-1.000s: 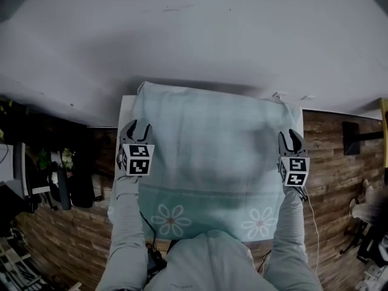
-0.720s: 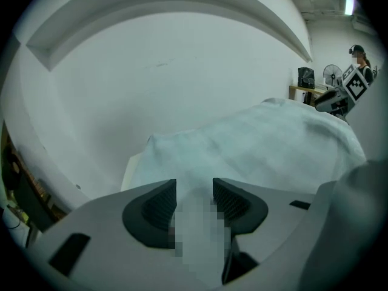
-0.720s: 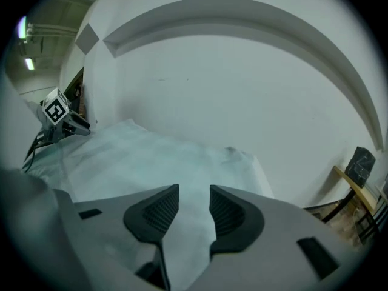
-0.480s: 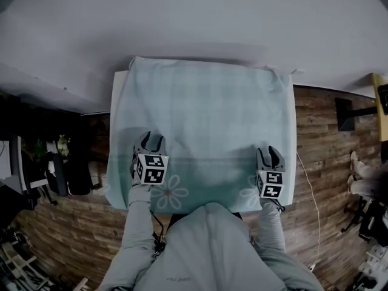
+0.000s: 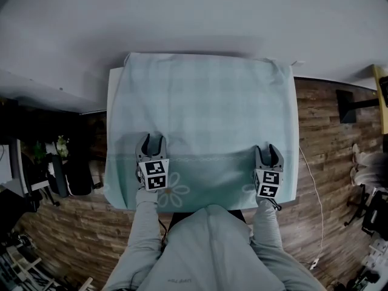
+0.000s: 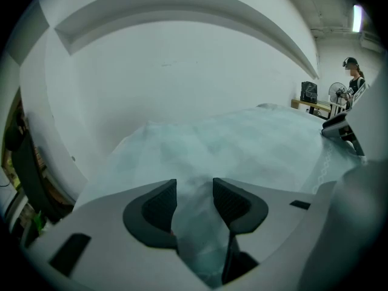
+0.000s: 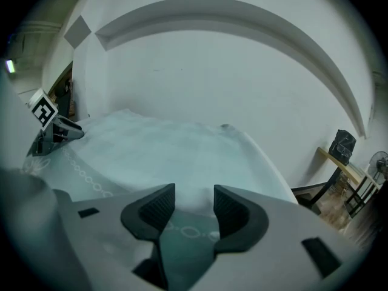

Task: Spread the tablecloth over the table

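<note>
The pale teal tablecloth [image 5: 200, 114] is being seen lying spread flat over the white desk [image 5: 114, 83]. Its far edge is reaching toward the pale wall [image 5: 194, 17], and its near edge is lying at the person's side of the desk. Its printed border band, marked by a chain of rings [image 5: 206, 157] and a white flower [image 5: 173, 187], is running side to side along the near edge. In the head view the cloth is looking only slightly wider than deep, so its long axis is being read as lying across, left to right, though not with certainty. A bare strip of desk is being left showing along the left and right sides.

Both tools are being held over the border band, near the cloth's two near corners, pointing away from the person and downward. The left hand-held gripper [image 5: 151, 139] is being kept with its jaws wide. A loose raised fold of the cloth is standing between them, and the pads are not pinching it. The right hand-held gripper [image 5: 268, 148] has just been opening its jaws. They are standing wide apart, and the cloth is lying flat beneath and between them, ungripped.

On each marker cube [image 5: 153, 174], black-and-white square patterns are being shown.
</note>
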